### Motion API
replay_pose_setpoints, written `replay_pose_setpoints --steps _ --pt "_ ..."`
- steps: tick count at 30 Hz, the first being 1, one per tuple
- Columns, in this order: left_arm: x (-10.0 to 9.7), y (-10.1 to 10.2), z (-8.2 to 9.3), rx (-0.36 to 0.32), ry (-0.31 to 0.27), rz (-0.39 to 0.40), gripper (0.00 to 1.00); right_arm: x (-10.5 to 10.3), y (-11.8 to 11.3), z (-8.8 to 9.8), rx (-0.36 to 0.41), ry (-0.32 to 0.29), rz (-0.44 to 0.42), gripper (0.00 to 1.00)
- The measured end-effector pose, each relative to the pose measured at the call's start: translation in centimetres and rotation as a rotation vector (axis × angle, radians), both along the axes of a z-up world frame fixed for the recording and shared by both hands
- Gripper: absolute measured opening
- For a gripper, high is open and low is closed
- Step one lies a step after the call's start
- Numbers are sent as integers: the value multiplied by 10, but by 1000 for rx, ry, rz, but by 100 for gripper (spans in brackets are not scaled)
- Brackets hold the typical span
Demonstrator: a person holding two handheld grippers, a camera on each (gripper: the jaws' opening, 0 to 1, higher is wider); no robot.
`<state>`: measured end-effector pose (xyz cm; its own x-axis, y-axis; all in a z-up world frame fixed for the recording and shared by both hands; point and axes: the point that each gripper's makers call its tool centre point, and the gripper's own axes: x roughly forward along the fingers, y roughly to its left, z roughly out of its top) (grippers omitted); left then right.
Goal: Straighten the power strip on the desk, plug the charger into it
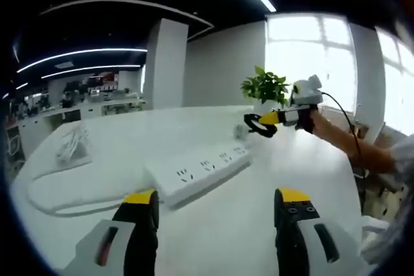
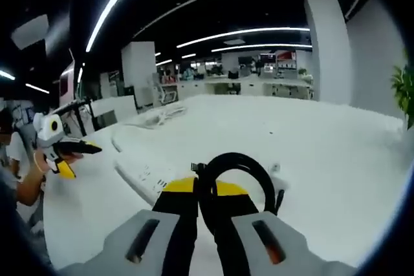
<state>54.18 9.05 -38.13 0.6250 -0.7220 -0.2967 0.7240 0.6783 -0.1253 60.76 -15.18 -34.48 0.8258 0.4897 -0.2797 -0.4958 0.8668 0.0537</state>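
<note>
A white power strip (image 1: pixel 197 174) lies aslant near the middle of the white desk (image 1: pixel 304 179), sockets up. The left gripper (image 1: pixel 216 200) hovers just short of it, jaws spread wide. The right gripper (image 2: pixel 205 193) pinches a looped black cable (image 2: pixel 242 169) (the charger's plug itself is hard to make out). A potted plant (image 1: pixel 265 87) stands at the desk's far edge.
</note>
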Motion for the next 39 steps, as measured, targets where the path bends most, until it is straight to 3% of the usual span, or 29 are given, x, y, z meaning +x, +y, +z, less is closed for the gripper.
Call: replay_pose_setpoints --steps 14,29,39 --pt "11 -20 43 -50 -86 -14 72 4 6 28 161 -90 -28 6" --pt "29 -55 68 -156 -131 -45 72 2 17 63 244 -181 -26 6" --pt "35 -73 68 -170 -135 -63 72 -4 19 82 291 -231 -22 6"
